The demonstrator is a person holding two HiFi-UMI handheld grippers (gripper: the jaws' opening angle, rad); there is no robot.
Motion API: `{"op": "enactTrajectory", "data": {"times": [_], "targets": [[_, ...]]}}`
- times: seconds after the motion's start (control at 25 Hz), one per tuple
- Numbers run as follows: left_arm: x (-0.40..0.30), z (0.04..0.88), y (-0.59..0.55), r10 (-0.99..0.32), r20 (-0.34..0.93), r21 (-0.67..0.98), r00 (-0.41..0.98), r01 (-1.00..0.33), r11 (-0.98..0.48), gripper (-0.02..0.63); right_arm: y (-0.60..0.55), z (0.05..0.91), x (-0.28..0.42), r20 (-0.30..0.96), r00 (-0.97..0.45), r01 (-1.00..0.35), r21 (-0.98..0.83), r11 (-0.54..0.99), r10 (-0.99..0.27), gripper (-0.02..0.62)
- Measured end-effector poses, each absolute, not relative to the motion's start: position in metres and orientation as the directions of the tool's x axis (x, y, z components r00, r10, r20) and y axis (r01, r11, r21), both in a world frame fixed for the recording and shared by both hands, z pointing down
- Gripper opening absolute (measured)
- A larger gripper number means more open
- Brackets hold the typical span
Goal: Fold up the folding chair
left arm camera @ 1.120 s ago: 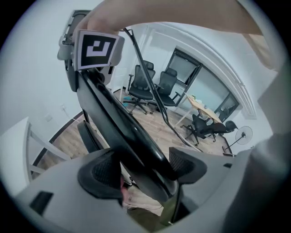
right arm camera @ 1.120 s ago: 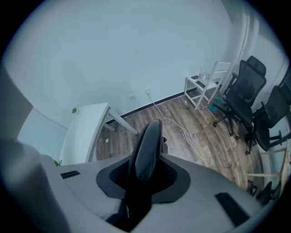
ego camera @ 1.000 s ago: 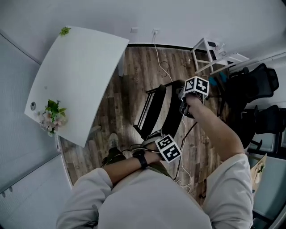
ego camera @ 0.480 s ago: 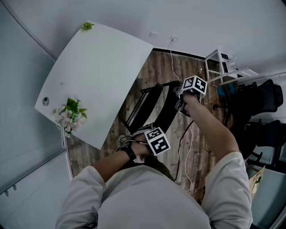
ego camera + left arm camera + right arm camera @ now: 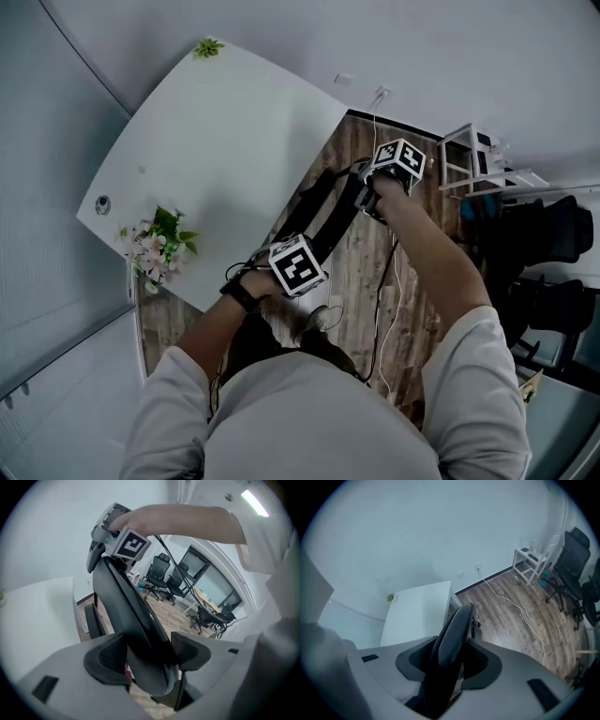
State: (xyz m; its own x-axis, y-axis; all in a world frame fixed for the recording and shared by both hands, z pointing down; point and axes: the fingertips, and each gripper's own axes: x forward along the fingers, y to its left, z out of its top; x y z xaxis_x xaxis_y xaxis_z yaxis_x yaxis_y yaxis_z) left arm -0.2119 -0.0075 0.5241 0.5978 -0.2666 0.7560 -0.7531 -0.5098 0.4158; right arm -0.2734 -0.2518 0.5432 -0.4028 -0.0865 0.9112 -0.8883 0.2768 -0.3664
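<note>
The black folding chair point(image 5: 323, 220) is folded flat and stands on end by the white table's right edge. My left gripper point(image 5: 300, 246) holds its near end; in the left gripper view the chair's dark panel point(image 5: 126, 602) fills the gap between the pads of the left gripper point(image 5: 150, 656), whose jaws have just been closing. My right gripper point(image 5: 367, 197) is at the chair's far top. In the right gripper view the chair's edge point(image 5: 457, 630) runs between the jaws of the right gripper point(image 5: 449, 660). These jaws have just been opening, and a little room shows beside each pad.
The white table point(image 5: 216, 150) bears a bunch of flowers point(image 5: 159, 246) and a small plant point(image 5: 208, 47). A white cable point(image 5: 389, 281) trails over the wood floor. A white rack point(image 5: 478, 159) and black office chairs point(image 5: 553, 234) stand at the right.
Both grippers and the folded chair have moved left across the floor, up to the white table's edge. The left gripper now sits nearer the table.
</note>
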Motion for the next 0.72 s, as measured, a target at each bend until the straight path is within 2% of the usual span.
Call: {"op": "enactTrajectory", "data": {"times": [0.16,0.36,0.72], "targets": [[-0.244,0.528,-0.008,-0.289,0.763,0.412,0.579,-0.779,-0.473,0.295,-0.248,0.546,-0.308,0.898,-0.435,-0.864,-0.398,0.308,-0.061,0.19],[-0.278,0.535,-0.008,-0.326,0.824,0.296,0.464,-0.843,-0.45,0.288,-0.243,0.545,-0.345,0.867,-0.495,-0.828,-0.452,0.333,-0.053,0.235],[-0.29,0.536,-0.013,-0.389,0.835,0.227,0.388,-0.889,-0.398,0.286,-0.239,0.543,-0.355,0.839,-0.544,-0.768,-0.487,0.416,-0.021,0.287]]}}
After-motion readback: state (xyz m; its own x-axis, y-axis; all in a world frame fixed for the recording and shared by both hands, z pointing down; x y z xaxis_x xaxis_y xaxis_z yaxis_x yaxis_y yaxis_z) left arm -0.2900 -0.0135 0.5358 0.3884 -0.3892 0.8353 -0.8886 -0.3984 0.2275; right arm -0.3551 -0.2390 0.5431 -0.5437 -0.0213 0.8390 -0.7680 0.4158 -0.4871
